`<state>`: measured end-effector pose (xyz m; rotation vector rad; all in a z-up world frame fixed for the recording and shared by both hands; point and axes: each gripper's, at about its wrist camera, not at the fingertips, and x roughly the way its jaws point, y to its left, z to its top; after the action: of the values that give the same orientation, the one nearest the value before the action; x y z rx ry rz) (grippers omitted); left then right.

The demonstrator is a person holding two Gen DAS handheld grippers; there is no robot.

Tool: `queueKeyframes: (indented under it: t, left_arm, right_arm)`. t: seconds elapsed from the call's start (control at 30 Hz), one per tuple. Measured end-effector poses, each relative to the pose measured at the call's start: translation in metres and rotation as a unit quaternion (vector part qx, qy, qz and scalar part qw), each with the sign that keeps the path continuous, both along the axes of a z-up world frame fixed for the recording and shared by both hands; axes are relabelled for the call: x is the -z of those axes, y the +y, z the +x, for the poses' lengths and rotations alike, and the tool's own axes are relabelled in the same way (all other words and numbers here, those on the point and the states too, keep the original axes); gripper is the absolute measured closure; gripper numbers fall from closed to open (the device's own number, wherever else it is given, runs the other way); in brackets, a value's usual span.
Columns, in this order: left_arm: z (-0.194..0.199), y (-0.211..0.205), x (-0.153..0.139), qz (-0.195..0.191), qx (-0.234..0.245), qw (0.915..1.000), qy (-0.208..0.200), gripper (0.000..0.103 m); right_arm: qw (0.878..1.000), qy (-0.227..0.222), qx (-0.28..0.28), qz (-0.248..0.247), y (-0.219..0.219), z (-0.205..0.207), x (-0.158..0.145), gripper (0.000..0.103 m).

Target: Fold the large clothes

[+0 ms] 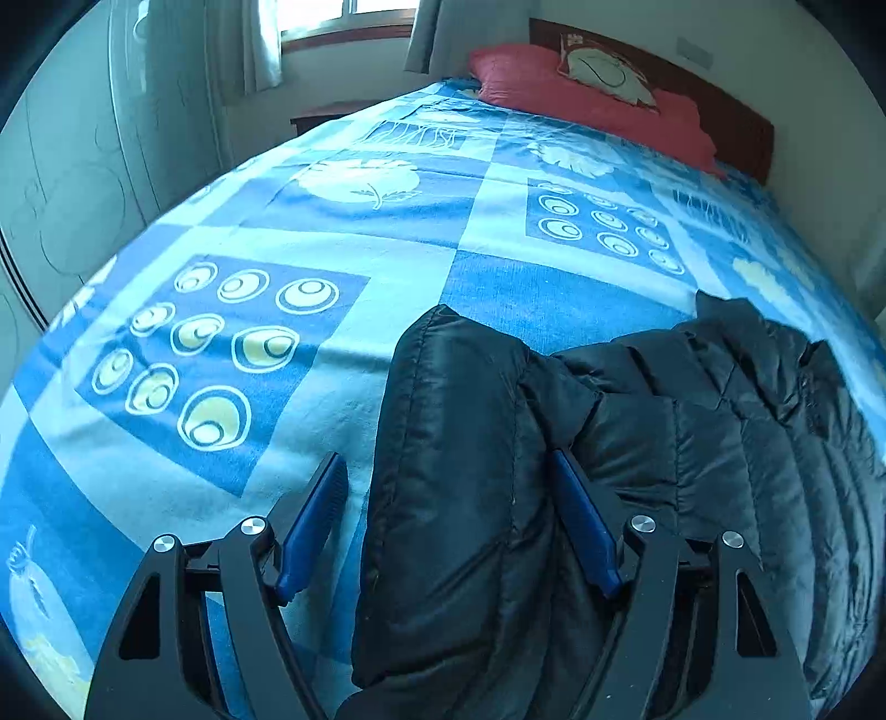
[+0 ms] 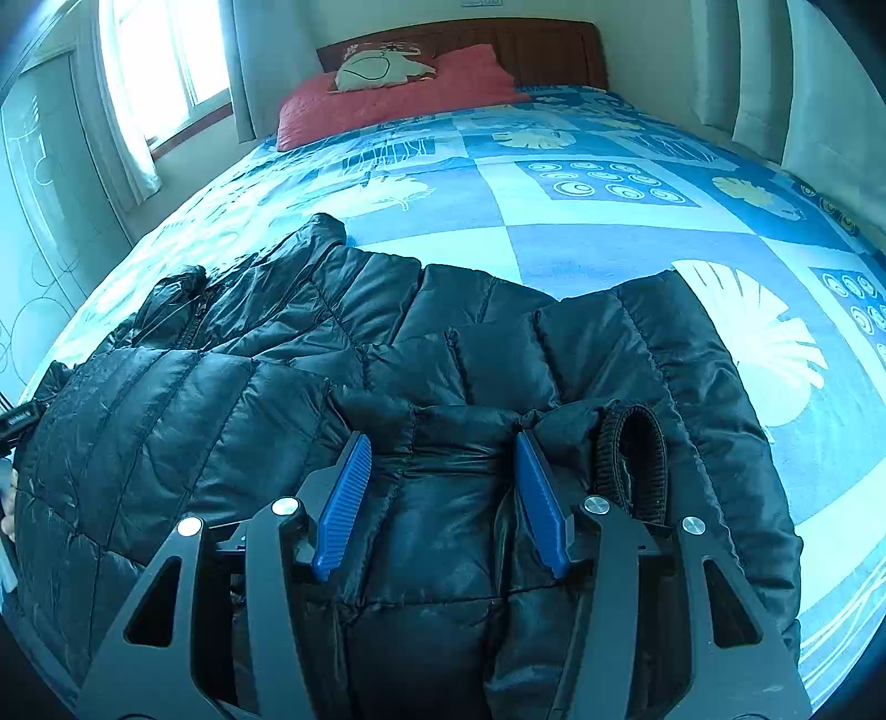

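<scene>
On bed w/ blue patterned bedspread (image 2: 581, 221): 1 black puffer jacket (image 2: 277, 387), spread across near end, ribbed cuff (image 2: 631, 465) turned up beside the right gripper (image 2: 443, 487). Left gripper (image 1: 448, 515): jaws apart, straddling a jacket sleeve (image 1: 454, 443), left pad clear of it, right pad against fabric. Right gripper: jaws apart over a fabric fold, not clamped; red pillow (image 2: 398, 94) at headboard end.

Daylit curtained window (image 2: 166, 72), wooden headboard (image 2: 531, 47), blue patterned bedspread (image 1: 332, 249).
</scene>
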<state>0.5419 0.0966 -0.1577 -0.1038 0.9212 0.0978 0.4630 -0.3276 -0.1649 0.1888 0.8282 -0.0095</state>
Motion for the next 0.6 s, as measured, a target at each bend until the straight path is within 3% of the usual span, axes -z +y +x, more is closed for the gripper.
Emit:
queueKeyframes:
  t: [0.13, 0.3, 0.4, 0.6]
  left_arm:
    - [-0.019, 0.004, -0.017, 0.000, -0.002, 1.0000, -0.006, 0.029]
    - [-0.081, 0.023, -0.041, 0.009, 0.023, 0.9989, -0.040, 0.029]
    - [-0.135, 0.043, -0.049, -0.020, 0.032, 0.9983, -0.044, 0.029]
    - [-0.253, 0.072, -0.039, -0.091, 0.041, 0.9949, -0.011, 0.029]
  right_arm:
    - [1.000, -0.008, 0.002, 0.010, -0.003, -0.014, -0.012, 0.050]
    - [0.999, -0.021, 0.001, 0.029, -0.015, -0.073, -0.037, 0.047]
    - [0.999, -0.015, 0.005, 0.037, -0.029, -0.125, -0.047, 0.041]
    - [0.998, 0.020, 0.029, 0.048, -0.054, -0.234, -0.047, 0.041]
